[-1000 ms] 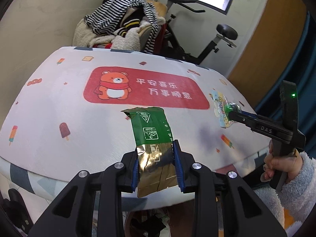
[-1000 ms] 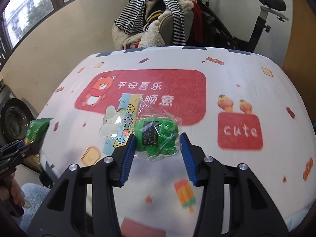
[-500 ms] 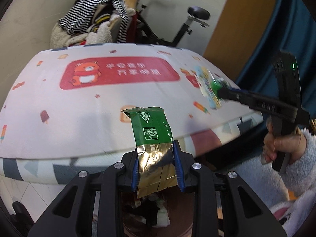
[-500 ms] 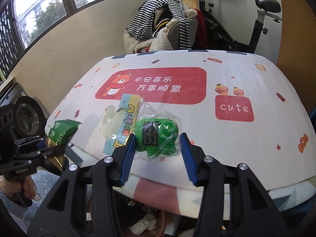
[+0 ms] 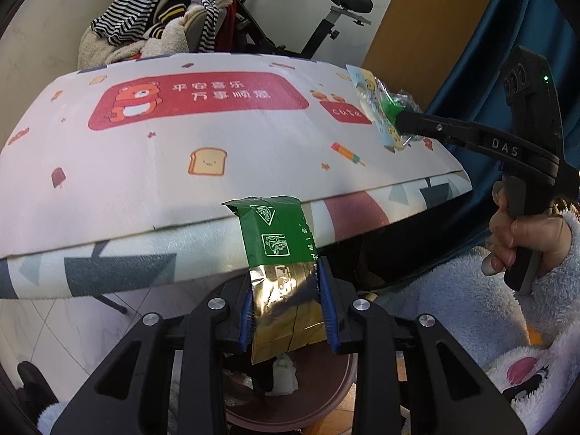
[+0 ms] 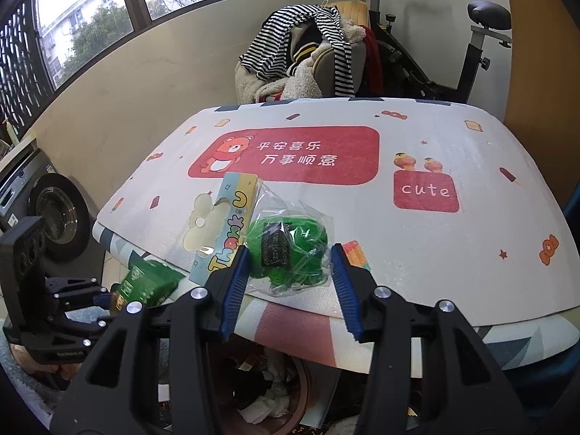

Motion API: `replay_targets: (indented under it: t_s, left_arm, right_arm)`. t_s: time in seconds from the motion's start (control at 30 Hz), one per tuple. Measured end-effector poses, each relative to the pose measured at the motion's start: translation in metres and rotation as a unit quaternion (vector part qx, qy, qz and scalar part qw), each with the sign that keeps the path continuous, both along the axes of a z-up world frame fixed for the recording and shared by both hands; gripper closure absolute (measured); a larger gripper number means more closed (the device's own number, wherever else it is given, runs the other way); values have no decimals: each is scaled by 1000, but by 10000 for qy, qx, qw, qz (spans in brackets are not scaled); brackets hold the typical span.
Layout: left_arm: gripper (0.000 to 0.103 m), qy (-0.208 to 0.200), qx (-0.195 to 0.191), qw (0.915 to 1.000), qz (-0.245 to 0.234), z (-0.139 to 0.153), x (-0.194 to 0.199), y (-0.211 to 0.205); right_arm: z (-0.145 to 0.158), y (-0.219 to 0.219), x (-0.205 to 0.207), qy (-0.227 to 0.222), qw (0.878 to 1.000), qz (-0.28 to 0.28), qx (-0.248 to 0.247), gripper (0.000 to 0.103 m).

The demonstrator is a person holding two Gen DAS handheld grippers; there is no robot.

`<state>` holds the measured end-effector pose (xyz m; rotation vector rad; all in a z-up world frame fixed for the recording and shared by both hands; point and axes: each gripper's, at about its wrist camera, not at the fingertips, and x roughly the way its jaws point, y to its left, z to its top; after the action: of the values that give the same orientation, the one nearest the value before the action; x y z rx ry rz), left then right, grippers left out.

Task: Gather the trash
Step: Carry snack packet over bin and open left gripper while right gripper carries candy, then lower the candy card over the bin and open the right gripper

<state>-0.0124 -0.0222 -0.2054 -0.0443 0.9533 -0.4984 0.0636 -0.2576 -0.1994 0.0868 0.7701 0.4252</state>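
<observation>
Both grippers have pulled back off the table [image 5: 152, 166] since a second ago; the bin [image 5: 290, 398] now sits below the jaws, so drop is near, I'd judge. Left gripper [image 5: 286, 304] clamped narrow on the green-gold wrapper [image 5: 279, 246], long axis running straight out ahead of the fingertips, green end forward. Right gripper [image 6: 290, 282] about half open, pinching the clear bag [image 6: 290, 250] of green stuff, card end pointing ahead-left.

Green-and-gold wrapper [image 5: 279, 250], striped garment [image 6: 290, 36]
</observation>
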Motion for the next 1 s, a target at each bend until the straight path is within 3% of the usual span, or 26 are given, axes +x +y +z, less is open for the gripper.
replay_targets:
  t_s: [0.07,0.17,0.4,0.6,1.0]
  left_arm:
    - [66,67,-75,9999,-47,-3,-2,-1]
    - [40,28,-110,9999,-33,-2,-4,-1]
    - [22,-120,46,9995,294,6,-2,9]
    - [13,-349,149,9956,862,21,-1,35]
    - [11,-587,229,9864,1515,31,-1,69]
  right_arm:
    - [-2,-1,-2,40,10000,7,24,56]
    - [0,-3,-1,81,10000,11,45,56]
    - [-5,2,-5,170,9998,116,11,56]
    - [-14,13,-10,339,9989,307,-94,56]
    - [-41,44,-23,872,9924,834,-251,56]
